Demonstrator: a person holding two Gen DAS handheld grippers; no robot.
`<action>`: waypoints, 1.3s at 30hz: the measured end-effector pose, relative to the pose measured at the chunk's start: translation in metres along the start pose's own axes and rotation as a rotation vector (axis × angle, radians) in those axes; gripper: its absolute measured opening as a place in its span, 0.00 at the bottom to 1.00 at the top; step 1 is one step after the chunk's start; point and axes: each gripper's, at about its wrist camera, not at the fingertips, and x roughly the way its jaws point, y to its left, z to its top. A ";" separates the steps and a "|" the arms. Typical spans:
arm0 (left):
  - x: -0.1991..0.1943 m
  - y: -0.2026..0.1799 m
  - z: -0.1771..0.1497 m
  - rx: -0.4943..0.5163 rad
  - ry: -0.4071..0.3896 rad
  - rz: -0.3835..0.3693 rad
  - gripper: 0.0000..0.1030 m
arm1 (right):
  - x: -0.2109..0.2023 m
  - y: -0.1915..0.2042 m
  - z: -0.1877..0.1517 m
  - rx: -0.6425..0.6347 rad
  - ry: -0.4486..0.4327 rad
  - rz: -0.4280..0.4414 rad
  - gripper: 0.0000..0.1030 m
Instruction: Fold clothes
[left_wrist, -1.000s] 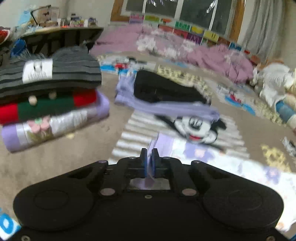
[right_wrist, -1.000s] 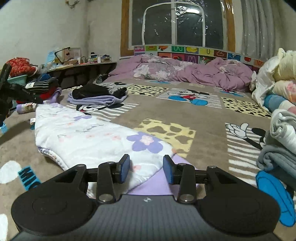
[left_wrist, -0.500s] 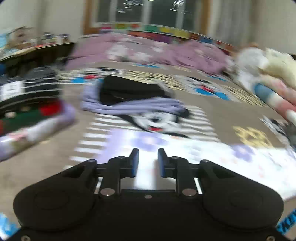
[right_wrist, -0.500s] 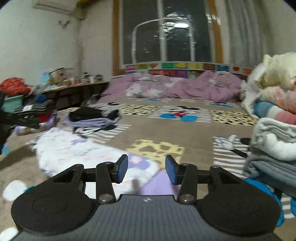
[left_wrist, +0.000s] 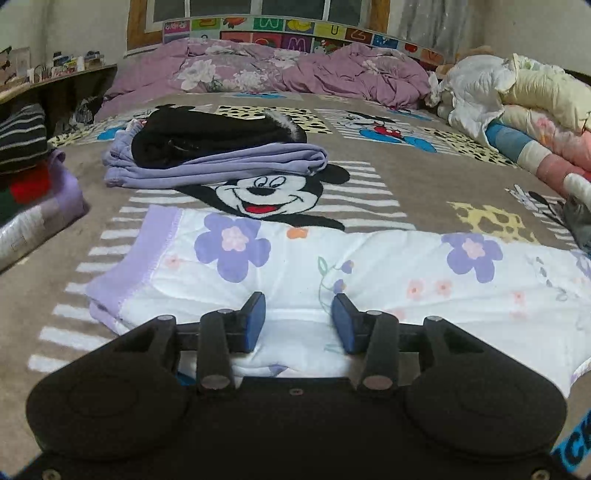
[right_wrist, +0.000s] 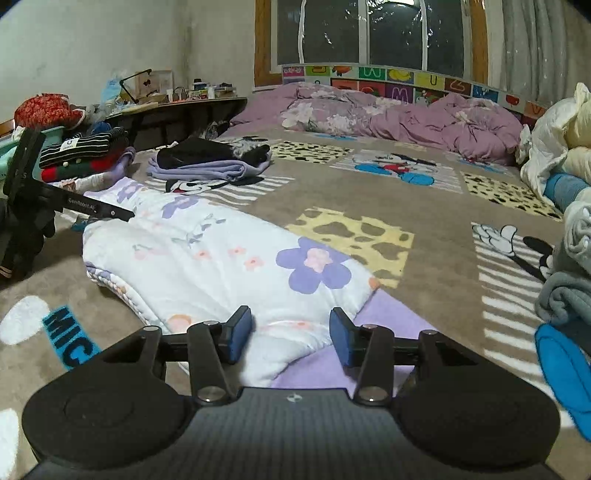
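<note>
Moved: our left gripper (left_wrist: 298, 317), pinching cloth a second ago, now gapes wide.
Right gripper (right_wrist: 290, 334): wide, empty.
Floral garment (left_wrist: 351, 266): mid-frame, flat on carpet (left_wrist: 424, 184).
Progress: we judge it half-folded; folded stack (right_wrist: 85, 155) upper left done.

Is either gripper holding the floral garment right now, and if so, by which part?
Neither. The left gripper and the right gripper are both open, poised over the floral garment with nothing between their fingers.

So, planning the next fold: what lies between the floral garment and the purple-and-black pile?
In the left wrist view, only Mickey-face carpet separates floral garment from pile.
</note>
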 end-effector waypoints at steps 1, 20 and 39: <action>-0.002 0.000 0.000 -0.002 0.001 -0.002 0.42 | -0.005 0.000 0.000 0.000 -0.015 -0.009 0.44; -0.009 -0.174 -0.004 0.187 -0.023 -0.254 0.47 | -0.065 -0.098 -0.022 0.426 -0.196 -0.240 0.43; -0.080 -0.117 -0.021 -0.074 -0.101 -0.216 0.58 | -0.034 0.006 -0.001 0.076 -0.212 -0.012 0.43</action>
